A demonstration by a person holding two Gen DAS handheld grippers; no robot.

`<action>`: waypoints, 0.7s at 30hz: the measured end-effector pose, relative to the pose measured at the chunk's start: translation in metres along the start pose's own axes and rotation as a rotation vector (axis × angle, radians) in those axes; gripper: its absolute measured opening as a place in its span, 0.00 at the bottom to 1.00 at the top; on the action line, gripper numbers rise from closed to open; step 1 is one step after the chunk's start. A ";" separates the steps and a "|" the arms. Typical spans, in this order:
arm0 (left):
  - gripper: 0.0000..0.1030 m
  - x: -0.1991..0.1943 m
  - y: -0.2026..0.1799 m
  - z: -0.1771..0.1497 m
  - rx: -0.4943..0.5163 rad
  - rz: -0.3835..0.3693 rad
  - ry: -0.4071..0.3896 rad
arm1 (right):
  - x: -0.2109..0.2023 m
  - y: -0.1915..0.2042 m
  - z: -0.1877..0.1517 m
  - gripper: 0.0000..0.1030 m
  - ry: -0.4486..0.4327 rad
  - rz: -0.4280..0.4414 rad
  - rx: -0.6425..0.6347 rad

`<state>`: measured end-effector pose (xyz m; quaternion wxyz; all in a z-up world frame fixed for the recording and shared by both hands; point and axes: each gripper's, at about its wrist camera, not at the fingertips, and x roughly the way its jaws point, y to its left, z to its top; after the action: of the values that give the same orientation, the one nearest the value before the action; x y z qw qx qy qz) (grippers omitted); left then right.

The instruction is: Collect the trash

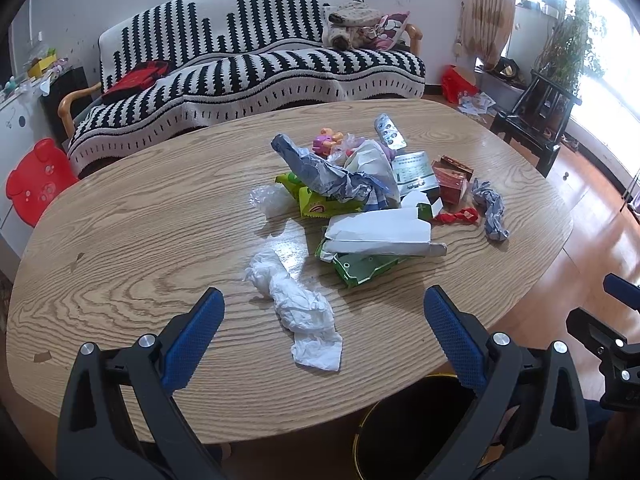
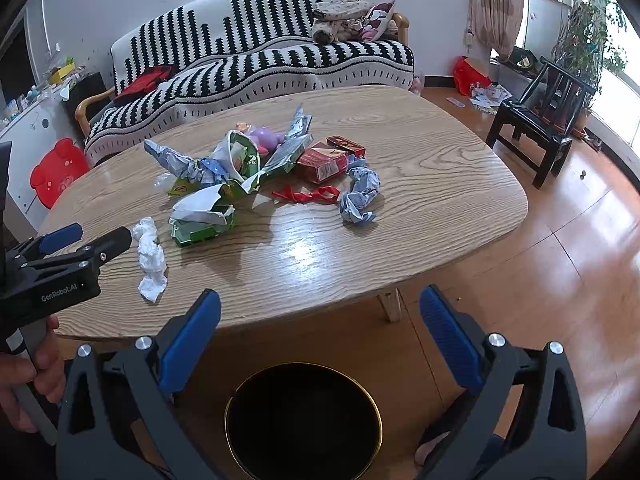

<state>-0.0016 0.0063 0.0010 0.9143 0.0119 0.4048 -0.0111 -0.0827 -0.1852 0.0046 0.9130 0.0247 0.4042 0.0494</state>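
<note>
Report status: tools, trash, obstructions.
Both tools open, empty: left, right. White tissue nearest left tool; pile untouched. Bin below right tool. Nothing blocking.

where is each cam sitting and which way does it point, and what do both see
Left wrist: on the left gripper, open above the table's near edge, facing the white tissue, trash pile and sofa.
Right wrist: on the right gripper, open off the near edge above the black bin; left gripper and a hand show.
Shared: table, tissue, pile, sofa, bin.
</note>
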 end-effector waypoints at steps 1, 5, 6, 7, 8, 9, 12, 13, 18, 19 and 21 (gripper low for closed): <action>0.94 0.000 0.000 0.000 0.001 0.000 0.000 | 0.000 0.000 0.000 0.93 0.001 0.002 0.000; 0.94 0.000 0.000 0.000 -0.001 0.001 0.000 | 0.000 0.000 0.000 0.93 0.001 0.002 0.000; 0.94 0.000 0.000 0.000 -0.001 -0.001 0.000 | 0.000 0.000 0.000 0.93 0.000 0.001 0.000; 0.94 0.000 0.000 0.000 -0.002 -0.001 0.001 | 0.000 0.000 0.000 0.93 0.000 0.001 0.000; 0.94 0.000 0.000 0.000 -0.002 -0.001 0.001 | 0.000 0.000 0.000 0.93 0.001 0.001 0.000; 0.94 0.000 0.000 0.000 0.000 0.001 0.000 | 0.000 0.000 0.000 0.93 0.002 0.001 0.000; 0.94 0.001 0.000 -0.001 0.001 -0.001 0.003 | 0.000 0.000 0.000 0.93 0.002 0.001 0.000; 0.94 0.001 0.000 -0.001 0.001 0.000 0.003 | 0.000 0.000 0.000 0.93 0.002 0.001 -0.001; 0.94 0.002 0.000 -0.002 -0.001 0.000 0.002 | 0.000 0.000 0.000 0.93 0.002 0.001 -0.001; 0.94 0.002 -0.001 -0.002 -0.001 0.000 0.003 | 0.000 0.000 0.000 0.93 0.002 0.001 0.000; 0.94 0.003 -0.001 -0.003 0.000 0.000 0.004 | 0.000 0.000 0.000 0.93 0.003 0.002 -0.001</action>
<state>-0.0018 0.0056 -0.0036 0.9134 0.0119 0.4067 -0.0111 -0.0825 -0.1849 0.0044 0.9123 0.0247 0.4056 0.0506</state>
